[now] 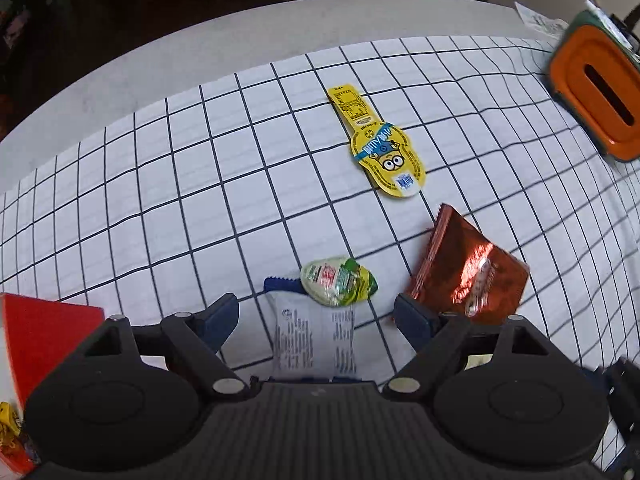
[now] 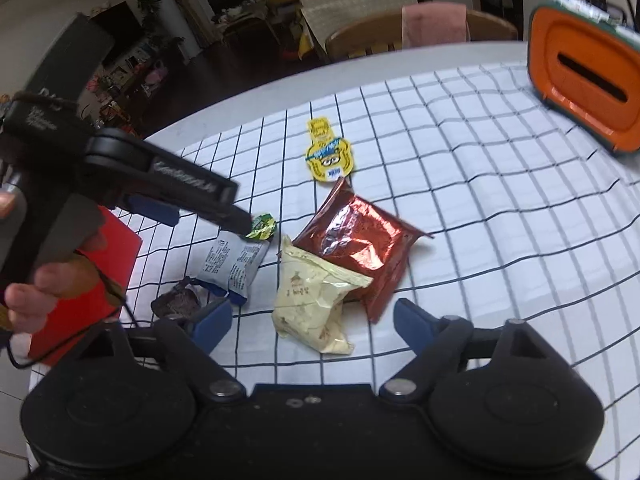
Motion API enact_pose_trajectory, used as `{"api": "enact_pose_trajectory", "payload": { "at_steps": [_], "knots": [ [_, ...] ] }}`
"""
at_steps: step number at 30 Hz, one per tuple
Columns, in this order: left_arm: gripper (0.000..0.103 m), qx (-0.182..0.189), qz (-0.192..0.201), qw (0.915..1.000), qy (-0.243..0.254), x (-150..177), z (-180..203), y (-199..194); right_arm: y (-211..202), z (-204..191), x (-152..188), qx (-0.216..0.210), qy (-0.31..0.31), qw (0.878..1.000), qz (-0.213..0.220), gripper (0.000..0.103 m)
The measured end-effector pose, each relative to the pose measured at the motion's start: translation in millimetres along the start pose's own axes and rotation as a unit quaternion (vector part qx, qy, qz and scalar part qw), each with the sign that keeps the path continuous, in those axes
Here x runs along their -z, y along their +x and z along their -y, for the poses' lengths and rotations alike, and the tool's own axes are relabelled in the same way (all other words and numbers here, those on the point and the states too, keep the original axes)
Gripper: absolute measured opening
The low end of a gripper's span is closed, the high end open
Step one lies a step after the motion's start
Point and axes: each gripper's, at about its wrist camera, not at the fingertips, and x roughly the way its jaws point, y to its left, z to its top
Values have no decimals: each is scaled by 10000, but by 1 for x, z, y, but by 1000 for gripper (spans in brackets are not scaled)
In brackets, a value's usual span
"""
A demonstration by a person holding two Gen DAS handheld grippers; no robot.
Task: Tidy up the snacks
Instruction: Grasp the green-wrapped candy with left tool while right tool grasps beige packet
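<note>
Snacks lie on a white grid tablecloth [image 1: 160,184]. In the left wrist view my left gripper [image 1: 316,316] is open, its blue fingers on either side of a white-and-blue packet [image 1: 314,340], with a green-and-white sweet [image 1: 340,282] just beyond. A copper-red foil bag [image 1: 468,268] lies to the right, a yellow Minions packet [image 1: 380,144] farther off. In the right wrist view my right gripper [image 2: 312,320] is open above a cream bag [image 2: 316,300] beside the red foil bag [image 2: 360,240]. The left gripper's body [image 2: 160,184] hovers over the white packet [image 2: 234,268].
A red box [image 1: 44,340] stands at the near left and shows in the right wrist view [image 2: 92,284] too. An orange-lidded container [image 1: 596,92] sits at the far right. A dark wrapped sweet [image 2: 178,302] lies near the red box. Chairs stand beyond the table edge.
</note>
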Motion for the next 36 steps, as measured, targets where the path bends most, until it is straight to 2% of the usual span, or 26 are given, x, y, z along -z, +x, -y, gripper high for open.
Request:
{"api": "enact_pose_trajectory", "payload": {
  "at_steps": [3,13,14,17,20,24,30,36],
  "knots": [
    [85,58,-57,9999,-144,-8,1,9,12,1,-1,-86,140,9998,-149,79],
    [84,117,-181,9997,-139,-19,10,36,41,-6,-1,-182,112,9988,-445,67],
    [82,109,-174,9997,-129,-19,10,37,42,-6,-1,-190,111,9988,-442,66],
    [69,83,-208,9997,-105,-19,11,39,44,-7,-3,-163,105,9989,-418,61],
    [66,18,-185,9998,-50,-18,11,40,45,-5,-3,-115,149,9991,-389,55],
    [49,16,-158,9999,-18,-18,11,41,48,-2,-5,-59,198,9991,-367,44],
    [47,51,-44,10000,-41,-16,9,34,45,0,-3,-118,183,9993,-312,36],
    [47,69,13,9999,-88,-11,5,22,38,0,2,-121,260,9992,-288,33]
  ]
}}
